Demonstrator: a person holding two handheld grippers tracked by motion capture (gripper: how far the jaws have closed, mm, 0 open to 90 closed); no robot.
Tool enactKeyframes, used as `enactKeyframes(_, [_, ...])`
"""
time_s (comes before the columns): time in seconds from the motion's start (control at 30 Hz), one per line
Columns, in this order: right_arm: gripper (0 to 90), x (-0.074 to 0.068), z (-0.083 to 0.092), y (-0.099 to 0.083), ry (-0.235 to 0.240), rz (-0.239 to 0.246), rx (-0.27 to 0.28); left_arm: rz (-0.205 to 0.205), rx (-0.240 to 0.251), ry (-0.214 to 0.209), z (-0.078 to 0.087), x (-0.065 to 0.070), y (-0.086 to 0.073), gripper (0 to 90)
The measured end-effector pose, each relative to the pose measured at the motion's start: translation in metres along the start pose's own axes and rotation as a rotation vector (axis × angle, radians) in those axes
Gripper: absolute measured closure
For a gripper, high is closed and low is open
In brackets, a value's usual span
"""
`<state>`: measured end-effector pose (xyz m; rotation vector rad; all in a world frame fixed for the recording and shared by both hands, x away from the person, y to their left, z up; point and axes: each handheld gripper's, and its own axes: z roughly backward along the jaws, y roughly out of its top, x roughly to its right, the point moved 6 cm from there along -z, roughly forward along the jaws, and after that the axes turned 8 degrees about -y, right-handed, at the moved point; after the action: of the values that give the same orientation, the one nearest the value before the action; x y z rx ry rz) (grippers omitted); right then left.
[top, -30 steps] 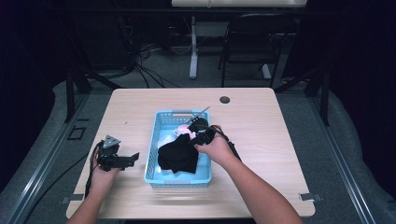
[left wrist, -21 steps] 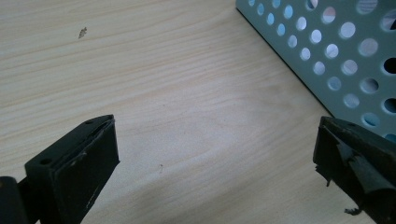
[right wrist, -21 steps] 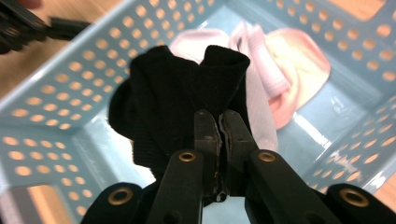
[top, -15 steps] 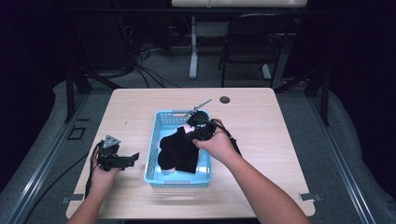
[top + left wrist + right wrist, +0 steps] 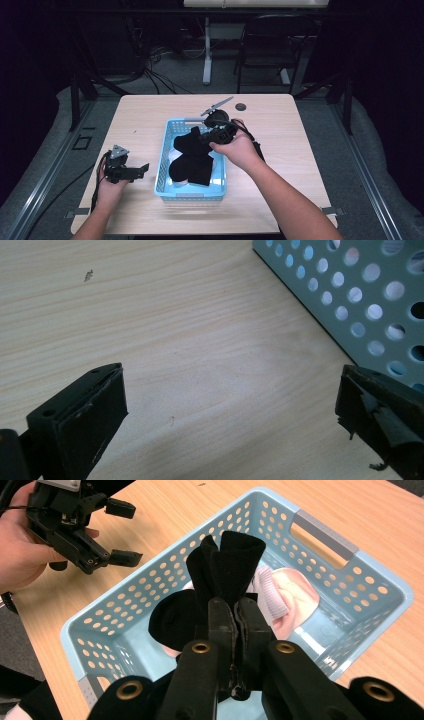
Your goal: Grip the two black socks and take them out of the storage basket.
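Since a second ago my right gripper (image 5: 234, 611) has lifted the black fabric sock (image 5: 227, 565) clamped in its jaws higher over the perforated light-blue plastic basket (image 5: 165, 150) — sock not yet out, pink and white cloth (image 5: 295, 592) left inside — left gripper (image 5: 141, 169) wide open, empty, on the left.

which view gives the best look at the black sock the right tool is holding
The right gripper view: the black sock bunches up close between the right tool and its shut jaws, above the blue basket. The high view shows the sock small and dark, draping into the basket. The left gripper view looks at tabletop and basket wall.

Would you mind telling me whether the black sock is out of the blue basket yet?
Not fully. The right claw pinches the black sock and holds it up, but its lower end hangs inside the blue basket.
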<state>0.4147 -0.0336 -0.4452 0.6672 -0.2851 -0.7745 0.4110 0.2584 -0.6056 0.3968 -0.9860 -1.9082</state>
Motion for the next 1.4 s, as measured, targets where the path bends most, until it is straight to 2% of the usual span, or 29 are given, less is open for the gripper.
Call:
enactKeyframes(0.5, [86.9, -0.003, 0.010, 0.002, 0.006, 0.006, 0.015, 0.002, -0.001, 0.000, 0.000, 0.000, 0.000, 0.3])
enactKeyframes(0.53, [86.9, -0.003, 0.013, 0.003, 0.006, 0.006, 0.030, 0.002, 0.000, 0.001, 0.000, 0.000, 0.000, 0.3])
enactKeyframes(0.77, [86.9, -0.001, 0.029, 0.002, -0.001, 0.012, 0.039, 0.002, -0.001, 0.001, 0.000, 0.000, 0.000, 0.3])
enactKeyframes(1.03, [86.9, 0.012, 0.054, -0.007, -0.030, -0.004, 0.054, 0.003, -0.001, 0.002, 0.000, 0.000, 0.000, 0.3])
enactKeyframes(1.07, [86.9, 0.016, 0.061, -0.011, -0.044, -0.005, 0.049, 0.002, -0.001, 0.002, 0.000, 0.000, 0.000, 0.3])
enactKeyframes(1.13, [86.9, 0.019, 0.065, -0.013, -0.053, -0.005, 0.051, 0.002, -0.001, 0.002, 0.000, 0.000, 0.000, 0.3])
enactKeyframes(1.27, [86.9, 0.030, 0.084, -0.022, -0.074, -0.029, 0.065, 0.002, -0.002, 0.003, 0.000, 0.000, 0.000, 0.3])
enactKeyframes(1.4, [86.9, 0.038, 0.095, -0.028, -0.093, -0.036, 0.072, 0.003, -0.003, 0.004, 0.000, 0.000, 0.000, 0.3])
